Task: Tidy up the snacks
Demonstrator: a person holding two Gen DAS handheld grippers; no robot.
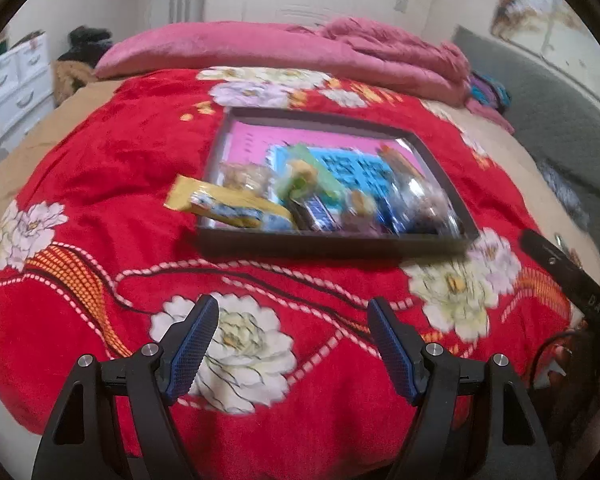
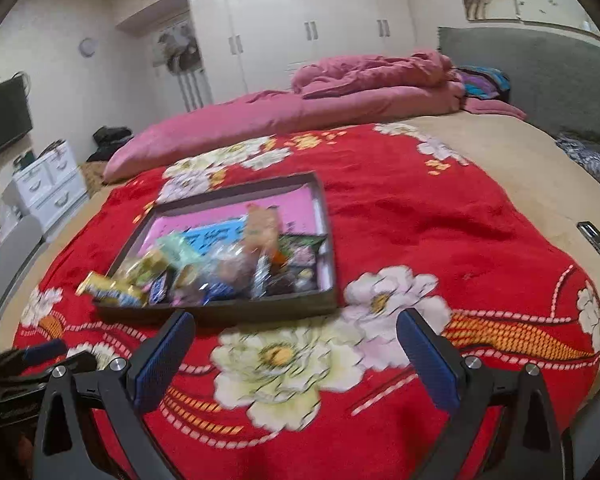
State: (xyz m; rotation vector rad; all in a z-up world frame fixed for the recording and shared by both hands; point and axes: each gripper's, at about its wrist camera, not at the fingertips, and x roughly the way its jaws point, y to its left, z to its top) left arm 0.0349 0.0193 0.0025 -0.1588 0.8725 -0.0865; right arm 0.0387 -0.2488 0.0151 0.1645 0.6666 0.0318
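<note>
Premises: a home bedroom. Central landmark is a bed (image 2: 500,184) under a red floral blanket (image 2: 400,208). Pink bedding (image 2: 260,116) lies along its far side; white wardrobe doors (image 2: 308,20) behind; white drawer unit (image 2: 50,188) to its left.

The bed (image 2: 500,168) wears a red flowered blanket (image 2: 400,220), a dark shallow tray (image 2: 328,240) of snacks sits on it mid-spread, one yellow packet (image 1: 220,204) hangs over its edge, and pink bedding (image 2: 260,120) lies bunched beyond.
</note>
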